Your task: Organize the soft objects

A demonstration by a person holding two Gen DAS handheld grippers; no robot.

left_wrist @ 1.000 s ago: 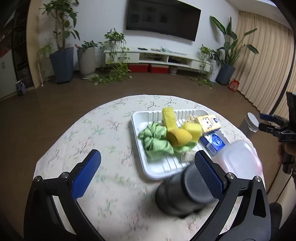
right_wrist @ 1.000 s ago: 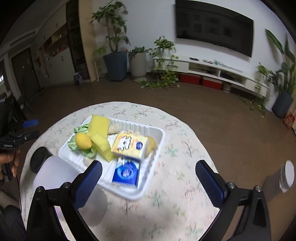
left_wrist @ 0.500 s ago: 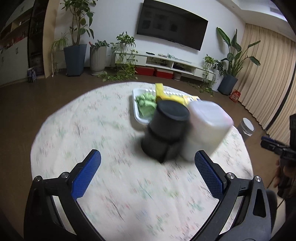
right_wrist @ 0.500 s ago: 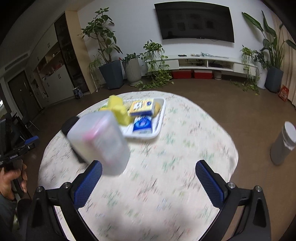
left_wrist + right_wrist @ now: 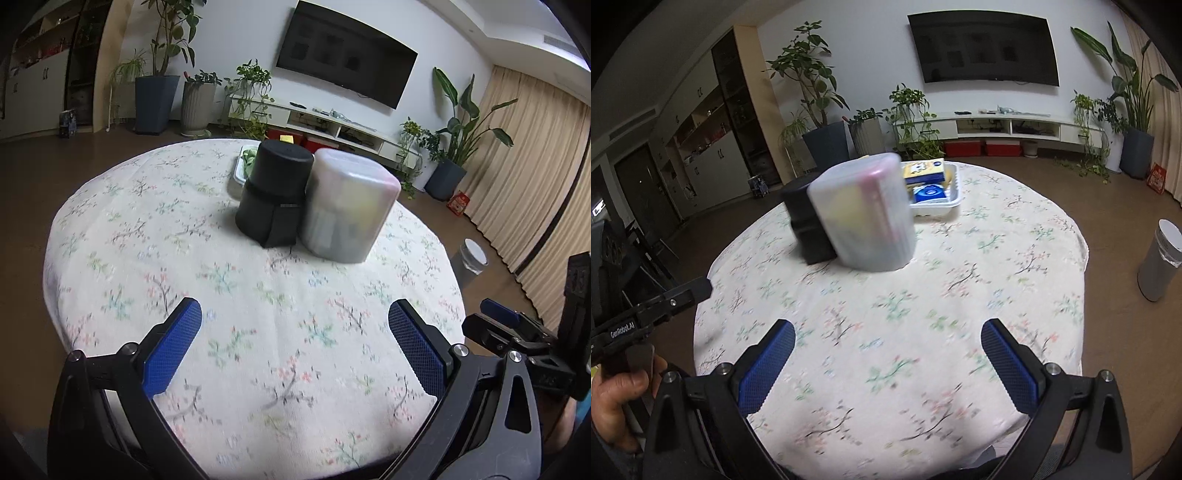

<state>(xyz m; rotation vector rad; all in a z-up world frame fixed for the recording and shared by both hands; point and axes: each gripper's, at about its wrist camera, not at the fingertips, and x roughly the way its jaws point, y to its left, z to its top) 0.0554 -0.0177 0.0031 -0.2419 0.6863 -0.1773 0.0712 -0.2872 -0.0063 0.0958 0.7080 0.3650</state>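
A white tray (image 5: 951,201) sits at the far side of the round table, holding a yellow tissue pack (image 5: 923,171) and a blue pack (image 5: 929,192). In the left wrist view only the tray's edge (image 5: 238,170) with something green (image 5: 250,157) shows behind the containers. A black cylinder container (image 5: 275,194) and a translucent frosted container (image 5: 347,210) stand side by side mid-table. My left gripper (image 5: 294,345) is open over the near tablecloth with nothing between its fingers. My right gripper (image 5: 887,363) is open too, well short of the frosted container (image 5: 866,218).
A flowered cloth (image 5: 236,288) covers the round table. A grey bin (image 5: 1160,260) stands on the floor to the right. A hand (image 5: 617,398) holds the other gripper's handle at the left of the right wrist view. Potted plants and a TV unit line the far wall.
Both grippers have drawn back and lower from the tray toward the near table edge. The two containers now stand between them and the tray. Both stay open.
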